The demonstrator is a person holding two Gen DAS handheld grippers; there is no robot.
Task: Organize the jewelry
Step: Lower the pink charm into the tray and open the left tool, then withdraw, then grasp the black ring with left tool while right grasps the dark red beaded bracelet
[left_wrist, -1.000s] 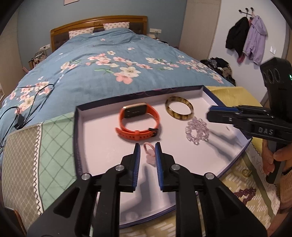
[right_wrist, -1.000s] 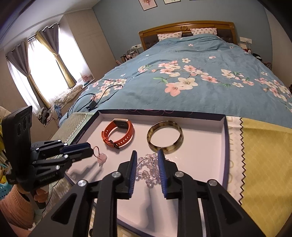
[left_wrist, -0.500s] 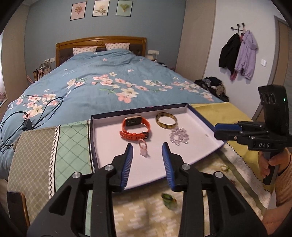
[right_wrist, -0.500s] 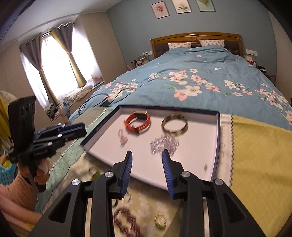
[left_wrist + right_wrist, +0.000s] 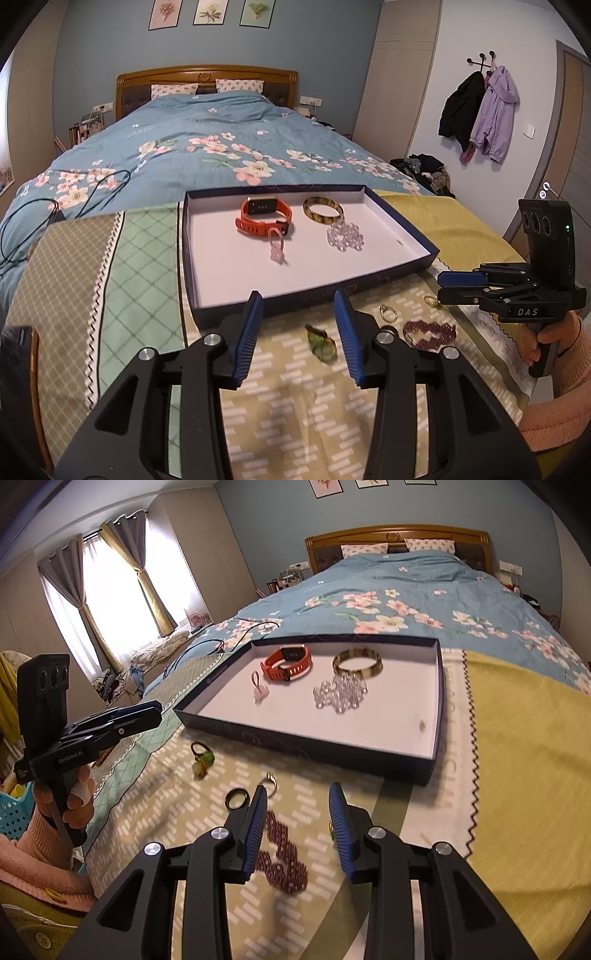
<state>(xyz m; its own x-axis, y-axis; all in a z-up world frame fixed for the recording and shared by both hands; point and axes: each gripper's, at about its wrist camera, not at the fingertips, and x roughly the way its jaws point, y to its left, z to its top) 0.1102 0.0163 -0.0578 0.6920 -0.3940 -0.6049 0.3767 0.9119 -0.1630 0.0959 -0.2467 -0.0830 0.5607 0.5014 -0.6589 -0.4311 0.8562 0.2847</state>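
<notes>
Beaded dark-red bracelet [image 5: 284, 856]: lies loose on the patterned cloth [image 5: 177, 812], outside the tray [image 5: 436, 738], below the right gripper [image 5: 297, 810], jaws spread and empty. Probably light, limp, prone to slipping; pinch across one strand. Left gripper [image 5: 298, 318]: jaws parted, empty, above a green ring [image 5: 322, 341].

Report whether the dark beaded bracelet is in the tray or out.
Out. The dark beaded bracelet lies on the cloth in front of the tray, under the open right gripper.
</notes>
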